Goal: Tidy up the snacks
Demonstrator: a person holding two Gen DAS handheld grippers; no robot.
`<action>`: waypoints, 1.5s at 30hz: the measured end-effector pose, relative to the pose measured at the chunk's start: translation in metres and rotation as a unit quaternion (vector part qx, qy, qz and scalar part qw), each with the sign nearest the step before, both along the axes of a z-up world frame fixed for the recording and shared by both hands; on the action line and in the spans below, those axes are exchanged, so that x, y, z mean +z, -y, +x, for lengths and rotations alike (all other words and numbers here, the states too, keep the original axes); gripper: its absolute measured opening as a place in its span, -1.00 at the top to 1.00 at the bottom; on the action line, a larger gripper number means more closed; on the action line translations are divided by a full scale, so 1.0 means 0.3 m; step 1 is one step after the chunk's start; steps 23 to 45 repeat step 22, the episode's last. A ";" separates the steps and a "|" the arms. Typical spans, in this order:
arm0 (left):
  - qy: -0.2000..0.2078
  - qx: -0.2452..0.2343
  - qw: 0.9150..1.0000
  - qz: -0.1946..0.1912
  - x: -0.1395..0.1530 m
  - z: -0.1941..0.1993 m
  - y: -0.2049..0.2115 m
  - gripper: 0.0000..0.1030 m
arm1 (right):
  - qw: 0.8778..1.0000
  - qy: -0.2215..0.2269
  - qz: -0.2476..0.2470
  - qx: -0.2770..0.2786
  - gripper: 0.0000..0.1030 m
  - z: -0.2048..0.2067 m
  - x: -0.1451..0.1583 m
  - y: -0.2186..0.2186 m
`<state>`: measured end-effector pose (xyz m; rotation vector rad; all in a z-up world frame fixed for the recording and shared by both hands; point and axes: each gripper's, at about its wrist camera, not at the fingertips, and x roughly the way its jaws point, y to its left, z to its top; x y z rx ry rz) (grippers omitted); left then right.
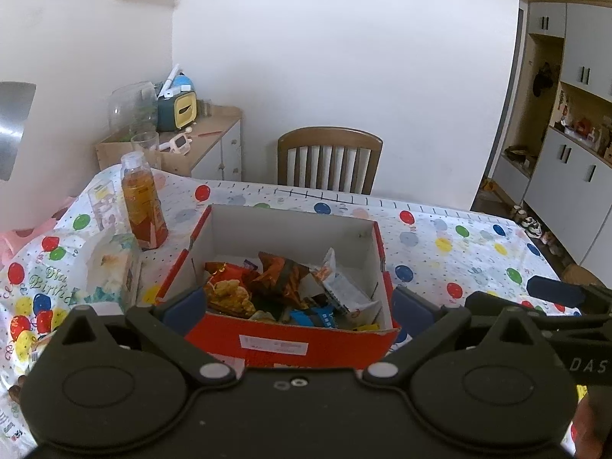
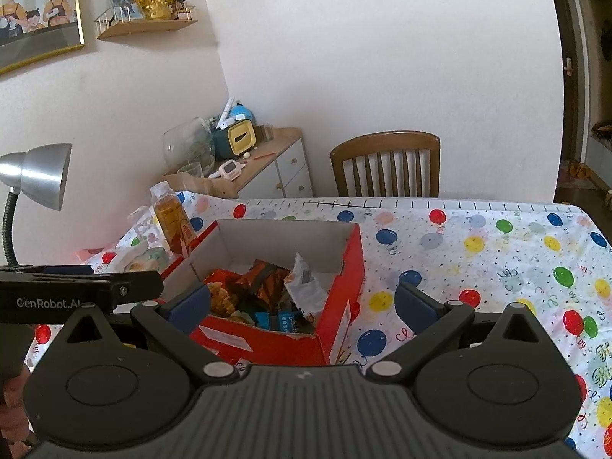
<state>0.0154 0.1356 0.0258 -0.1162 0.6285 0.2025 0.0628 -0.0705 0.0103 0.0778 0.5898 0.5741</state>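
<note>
One red cardboard box [image 1: 290, 340], open at the top, is seen on a table covered by a balloon-print cloth [image 1: 459, 244], with a heap of snack packets [image 1: 275, 287] piled inside it; the packets overlap too much to be counted with certainty, though an orange crinkled bag, a white wrapper and a blue packet can be picked out. One bottle of amber drink [image 1: 143, 206] stands upright at the box's ten o'clock, just beside its left wall, and one tissue pack [image 1: 111, 267] lies at nine o'clock. One wooden chair [image 1: 329, 160] is set at twelve o'clock behind the table.

A silver desk lamp [image 2: 42, 176], a framed picture and a wall shelf are shown only in the right wrist view, at nine to eleven o'clock; white cupboards [image 1: 573, 114] at three o'clock are shown only in the left wrist view. Each gripper is caught at the edge of the other's view.

The left gripper [image 1: 298, 308] is held wide open, its blue pads either side of the box's near end, and nothing is gripped; whether the pads touch the walls cannot be told. The right gripper [image 2: 302, 306] is likewise spread wide and empty, the box's near right corner lying between its fingers
</note>
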 end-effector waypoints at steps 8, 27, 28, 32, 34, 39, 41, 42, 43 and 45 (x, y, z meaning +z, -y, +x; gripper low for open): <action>-0.005 0.003 1.000 -0.002 -0.009 -0.011 0.001 -1.00 | 1.000 -0.006 0.001 -0.005 -1.00 0.000 -0.003 0.000; -0.017 0.007 1.000 -0.010 -0.022 -0.011 0.000 -1.00 | 1.000 -0.012 0.003 -0.021 -1.00 0.014 -0.014 0.023; -0.017 0.007 1.000 -0.010 -0.022 -0.011 0.000 -1.00 | 1.000 -0.012 0.003 -0.021 -1.00 0.014 -0.014 0.023; -0.017 0.007 1.000 -0.010 -0.022 -0.011 0.000 -1.00 | 1.000 -0.012 0.003 -0.021 -1.00 0.014 -0.014 0.023; -0.017 0.007 1.000 -0.010 -0.022 -0.011 0.000 -1.00 | 1.000 -0.012 0.003 -0.021 -1.00 0.014 -0.014 0.023; -0.017 0.007 1.000 -0.010 -0.022 -0.011 0.000 -1.00 | 1.000 -0.012 0.003 -0.021 -1.00 0.014 -0.014 0.023; -0.017 0.007 1.000 -0.010 -0.022 -0.011 0.000 -1.00 | 1.000 -0.012 0.003 -0.021 -1.00 0.014 -0.014 0.023; -0.017 0.007 1.000 -0.010 -0.022 -0.011 0.000 -1.00 | 1.000 -0.012 0.003 -0.021 -1.00 0.014 -0.014 0.023; -0.017 0.007 1.000 -0.010 -0.022 -0.011 0.000 -1.00 | 1.000 -0.012 0.003 -0.021 -1.00 0.014 -0.014 0.023; -0.017 0.007 1.000 -0.010 -0.022 -0.011 0.000 -1.00 | 1.000 -0.012 0.003 -0.021 -1.00 0.014 -0.014 0.023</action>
